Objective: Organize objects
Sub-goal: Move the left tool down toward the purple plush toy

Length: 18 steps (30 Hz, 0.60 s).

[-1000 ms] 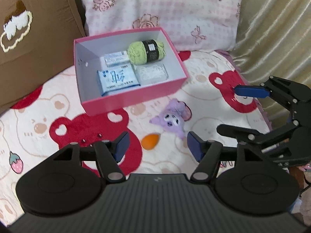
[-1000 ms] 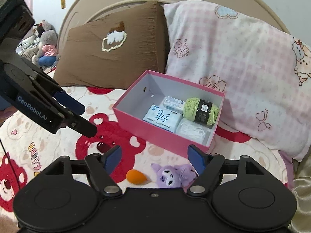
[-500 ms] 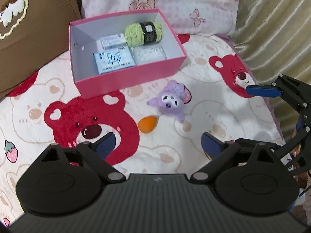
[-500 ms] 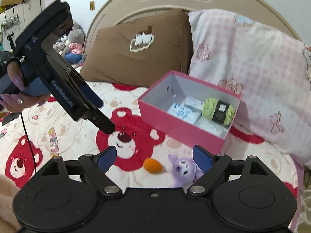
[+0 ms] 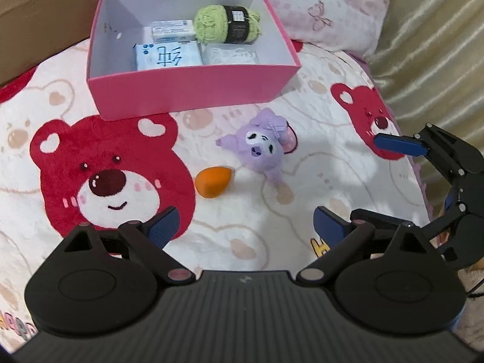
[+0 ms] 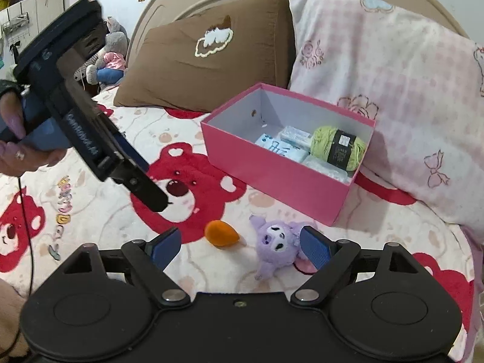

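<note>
On bed, both grippers lower than before: left gripper (image 5: pixel 245 227) and right gripper (image 6: pixel 239 246) fingers spread wider (nothing pinched).

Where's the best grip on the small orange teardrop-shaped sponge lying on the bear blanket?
Probably across the rounded fat end of the orange teardrop sponge, coming from above. It lies on its side, apart from the purple plush toy, and the narrow tip would likely slip. The open left gripper looks nearest.
</note>
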### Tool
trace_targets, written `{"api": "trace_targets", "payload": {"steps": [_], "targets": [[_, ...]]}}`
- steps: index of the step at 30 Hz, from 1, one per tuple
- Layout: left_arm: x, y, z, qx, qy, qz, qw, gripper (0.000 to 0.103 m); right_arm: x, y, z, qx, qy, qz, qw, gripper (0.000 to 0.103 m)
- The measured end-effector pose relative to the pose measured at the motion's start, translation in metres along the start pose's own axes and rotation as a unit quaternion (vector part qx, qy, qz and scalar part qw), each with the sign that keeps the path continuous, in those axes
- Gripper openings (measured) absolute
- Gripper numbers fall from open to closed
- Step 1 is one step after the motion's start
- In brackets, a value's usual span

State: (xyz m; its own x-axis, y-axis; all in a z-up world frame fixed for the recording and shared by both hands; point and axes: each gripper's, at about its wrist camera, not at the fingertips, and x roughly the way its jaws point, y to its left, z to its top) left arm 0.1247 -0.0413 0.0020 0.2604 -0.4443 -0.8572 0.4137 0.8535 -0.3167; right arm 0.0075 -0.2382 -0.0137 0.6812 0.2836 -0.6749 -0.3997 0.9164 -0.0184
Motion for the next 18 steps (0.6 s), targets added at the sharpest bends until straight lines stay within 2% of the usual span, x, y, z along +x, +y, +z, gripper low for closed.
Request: {"api": "trace_targets", "payload": {"steps": [5,13,16,18], "targets": [[0.009,0.002,-0.007,0.004,-0.017,0.004,0.9998,0.096,0.015,0.0,-0.013,-0.025,0.0,-0.01,1.0,0.089],[0.03,0.0,-0.003,-0.022,-0.042,0.02,0.9987,0.096,0.041,-0.001,-0.028,-0.048,0.001,-0.018,0.999,0.089],[0.043,-0.001,-0.004,-0.033,-0.036,0.011,0.9987,0.093,0.051,-0.001,-0.032,-0.074,-0.003,-0.019,0.997,0.089],[0.051,-0.003,-0.008,-0.036,-0.023,0.01,0.999,0.093,0.065,-0.001,-0.035,-0.12,0.004,-0.006,0.993,0.089]]}}
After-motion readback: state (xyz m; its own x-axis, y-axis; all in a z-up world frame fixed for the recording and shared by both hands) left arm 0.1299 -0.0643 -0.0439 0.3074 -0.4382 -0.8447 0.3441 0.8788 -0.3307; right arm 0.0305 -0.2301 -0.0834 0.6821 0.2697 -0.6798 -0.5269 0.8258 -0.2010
